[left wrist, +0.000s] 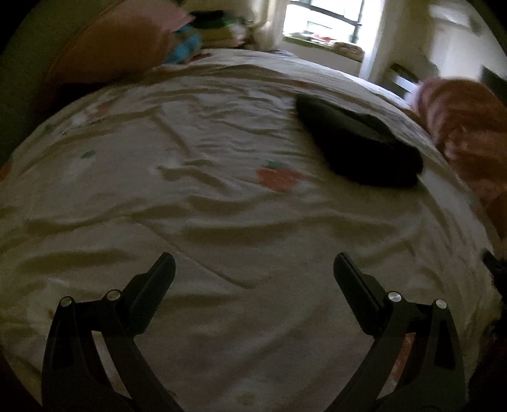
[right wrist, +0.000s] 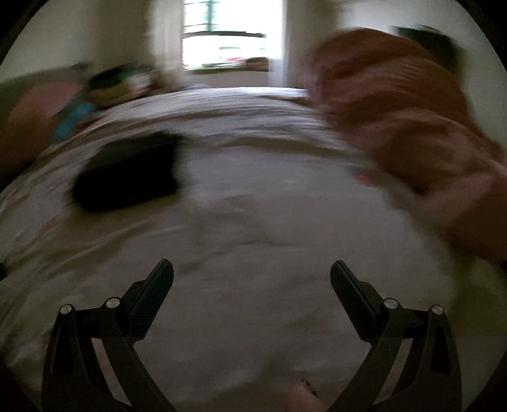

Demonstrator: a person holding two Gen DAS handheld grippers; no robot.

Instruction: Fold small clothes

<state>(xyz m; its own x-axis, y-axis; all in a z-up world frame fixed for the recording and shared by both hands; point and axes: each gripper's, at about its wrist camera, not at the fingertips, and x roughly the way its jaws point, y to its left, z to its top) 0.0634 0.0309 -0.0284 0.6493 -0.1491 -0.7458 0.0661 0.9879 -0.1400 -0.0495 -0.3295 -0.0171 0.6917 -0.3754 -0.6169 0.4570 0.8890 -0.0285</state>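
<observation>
A dark folded garment (left wrist: 358, 142) lies on the bed's pale printed sheet (left wrist: 206, 196), far ahead and to the right of my left gripper (left wrist: 253, 263). That gripper is open and holds nothing, hovering over bare sheet. In the blurred right wrist view the same dark garment (right wrist: 126, 171) sits ahead to the left of my right gripper (right wrist: 252, 269), which is open too and carries nothing. An orange-brown heap of cloth (right wrist: 396, 126) rises at the right of that view, and the same heap of cloth (left wrist: 469, 133) shows at the bed's right edge.
A brown pillow (left wrist: 120, 41) leans at the bed's far left, with a stack of coloured clothes (left wrist: 215, 28) behind it. A bright window (left wrist: 323, 19) stands beyond the far end of the bed. The sheet is creased all over.
</observation>
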